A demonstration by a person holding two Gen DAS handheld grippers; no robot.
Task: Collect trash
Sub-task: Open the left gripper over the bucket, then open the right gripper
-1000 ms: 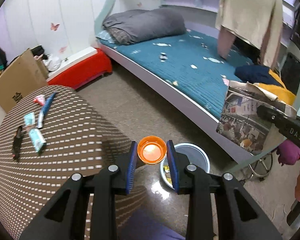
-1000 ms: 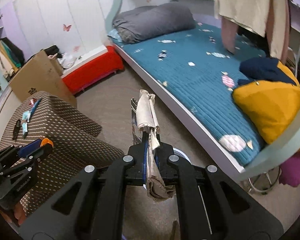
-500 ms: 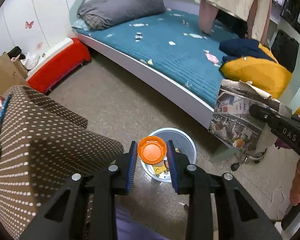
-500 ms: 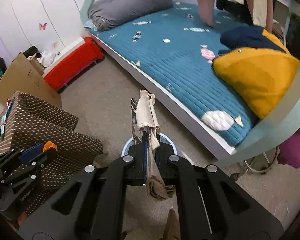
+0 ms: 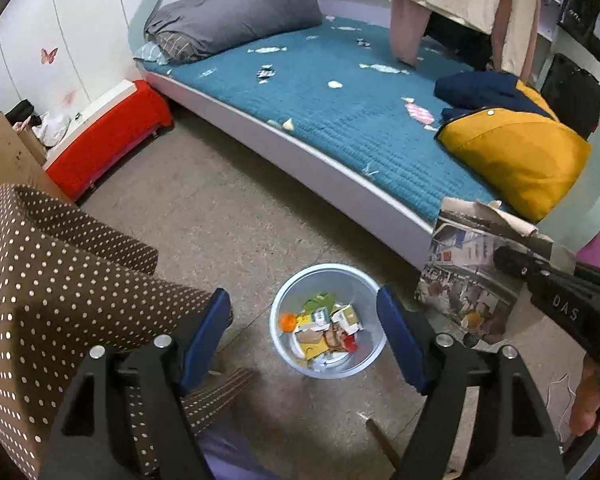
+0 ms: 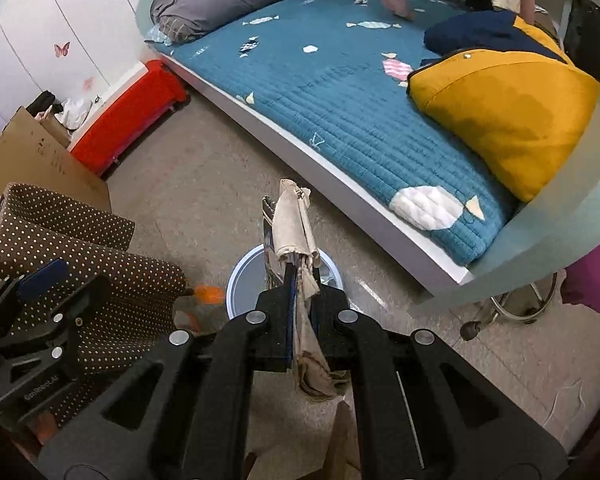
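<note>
The orange cap (image 5: 287, 321) had dropped from the left gripper (image 5: 304, 316), whose jaws now stood spread above the bin (image 5: 364, 280), the cap lying at the bin's nine o'clock, while the right gripper (image 6: 302, 280) stayed clamped on folded paper (image 6: 292, 220) before the bed (image 5: 340, 120).

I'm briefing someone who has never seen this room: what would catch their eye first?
Probably the small bin on the floor beside the bed, holding colourful wrappers and an orange cap, framed by the open left tool. Next, the printed paper clamped in the right tool, and the yellow cushion on the teal bed.
</note>
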